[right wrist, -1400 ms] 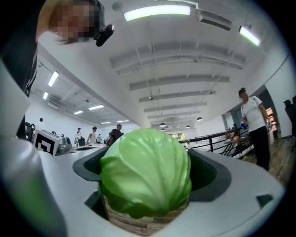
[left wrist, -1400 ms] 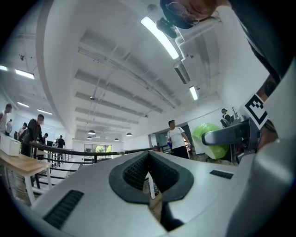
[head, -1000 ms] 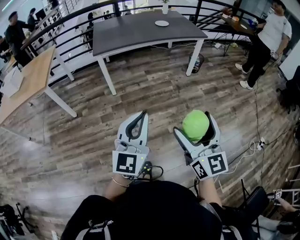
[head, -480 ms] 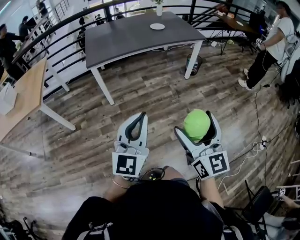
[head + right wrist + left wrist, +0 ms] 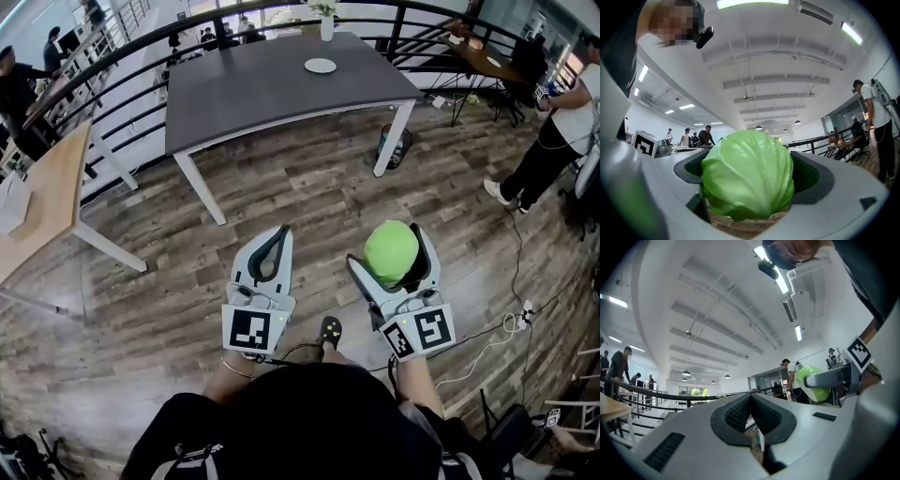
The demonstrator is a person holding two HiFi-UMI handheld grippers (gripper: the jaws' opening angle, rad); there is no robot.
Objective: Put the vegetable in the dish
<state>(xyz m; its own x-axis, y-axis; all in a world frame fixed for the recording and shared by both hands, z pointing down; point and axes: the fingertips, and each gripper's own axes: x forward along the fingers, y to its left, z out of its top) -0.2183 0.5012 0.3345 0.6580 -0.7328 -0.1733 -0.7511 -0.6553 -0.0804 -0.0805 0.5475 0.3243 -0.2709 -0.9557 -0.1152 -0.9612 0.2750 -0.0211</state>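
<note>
A brown wood-plank floor (image 5: pixel 309 197) filled most of the head view. On it, well ahead of the person, stood a dark grey rectangular table with white legs (image 5: pixel 272 89), backed by a black metal railing (image 5: pixel 112 64). A light wooden table with white legs (image 5: pixel 47 202) stood off to the left. A standing person in a white shirt and dark trousers (image 5: pixel 553 141) was at the far right.

Low in the view, the two grippers were held side by side over the floor, near each other but apart. The white left gripper (image 5: pixel 279 234) had its jaws pressed together at the tips with nothing between them. The white right gripper (image 5: pixel 394 248) had its jaws spread wide and clamped on a round, pale green cabbage (image 5: pixel 747 180), which filled the gap between the dark pads and sat above the floor, well apart from the table.

A small round white dish (image 5: pixel 320 66) lay on the far part of the dark table's top.
</note>
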